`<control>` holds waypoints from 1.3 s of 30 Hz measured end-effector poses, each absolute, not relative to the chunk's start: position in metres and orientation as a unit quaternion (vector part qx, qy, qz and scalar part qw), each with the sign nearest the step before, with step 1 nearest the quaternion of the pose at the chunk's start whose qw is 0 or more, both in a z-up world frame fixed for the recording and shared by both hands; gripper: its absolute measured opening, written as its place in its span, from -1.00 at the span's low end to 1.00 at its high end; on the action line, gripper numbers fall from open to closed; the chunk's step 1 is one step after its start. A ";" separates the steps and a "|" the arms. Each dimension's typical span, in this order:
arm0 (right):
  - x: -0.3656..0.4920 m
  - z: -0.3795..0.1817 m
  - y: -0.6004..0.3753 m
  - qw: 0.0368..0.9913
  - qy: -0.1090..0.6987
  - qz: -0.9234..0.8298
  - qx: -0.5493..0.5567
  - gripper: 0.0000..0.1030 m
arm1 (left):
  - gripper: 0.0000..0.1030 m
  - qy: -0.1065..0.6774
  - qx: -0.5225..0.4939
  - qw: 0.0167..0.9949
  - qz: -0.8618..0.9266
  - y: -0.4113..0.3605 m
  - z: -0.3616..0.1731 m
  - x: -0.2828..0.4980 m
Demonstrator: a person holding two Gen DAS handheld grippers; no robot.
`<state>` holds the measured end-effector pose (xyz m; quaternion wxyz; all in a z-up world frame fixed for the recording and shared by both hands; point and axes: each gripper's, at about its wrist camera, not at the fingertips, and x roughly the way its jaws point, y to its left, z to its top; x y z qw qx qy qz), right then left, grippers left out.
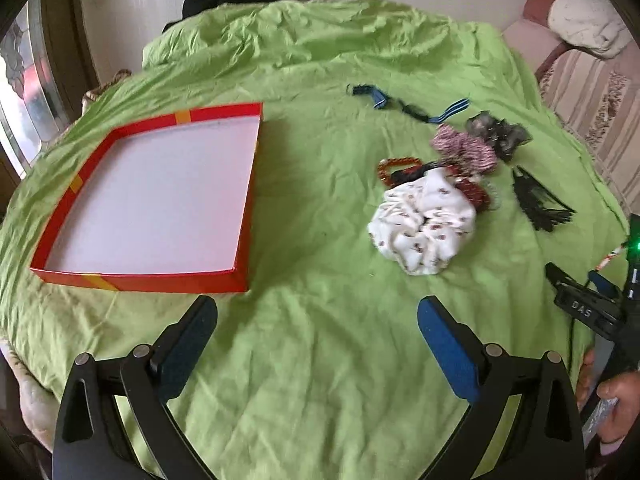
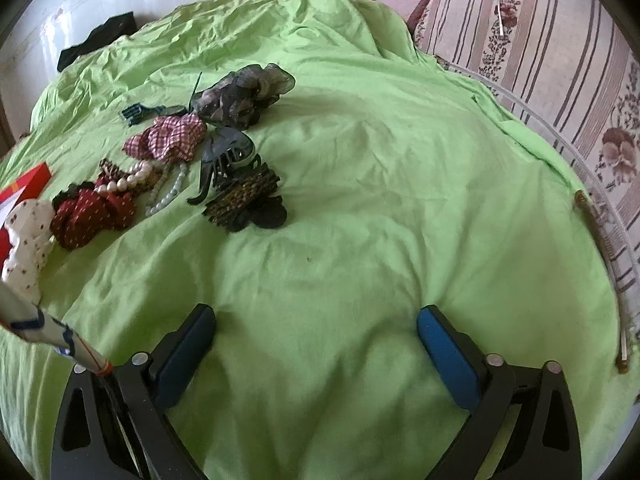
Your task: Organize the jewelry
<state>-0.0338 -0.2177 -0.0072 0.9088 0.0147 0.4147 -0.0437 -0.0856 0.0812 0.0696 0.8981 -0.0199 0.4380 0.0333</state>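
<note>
Both tongs, left (image 1: 318, 344) and right (image 2: 316, 344), gape wide and empty; the pearl strand (image 2: 132, 178) looks slippery and limp, best pinched mid-length.

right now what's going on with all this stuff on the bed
A person is holding a gripper in each hand over a green bedsheet, about to sort a pile of hair ties and beads. The left gripper and right gripper are both open and hold nothing. The red box is empty. The white scrunchie, red scrunchie, pearl beads and hair clip all lie on the sheet beside it.
</note>
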 end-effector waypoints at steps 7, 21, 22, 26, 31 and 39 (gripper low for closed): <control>-0.090 0.033 -0.216 0.939 0.334 -0.070 0.036 0.75 | 0.94 0.420 -0.012 0.907 0.016 0.070 0.082 -0.108; -0.152 0.080 -0.187 0.964 0.253 -0.076 0.032 0.75 | 0.93 0.406 -0.003 0.913 -0.044 0.042 0.095 -0.136; -0.153 0.078 -0.186 0.963 0.258 -0.075 0.029 0.75 | 0.93 0.409 -0.004 0.912 -0.046 0.042 0.094 -0.136; -0.152 0.070 -0.185 0.955 0.285 -0.072 0.033 0.75 | 0.93 0.413 -0.001 0.909 -0.049 0.040 0.092 -0.140; -0.152 0.062 -0.188 0.950 0.301 -0.076 0.043 0.75 | 0.93 0.414 0.000 0.909 -0.049 0.040 0.091 -0.142; -0.149 0.054 -0.192 0.944 0.318 -0.078 0.052 0.75 | 0.93 0.423 0.012 0.906 -0.029 0.041 0.086 -0.140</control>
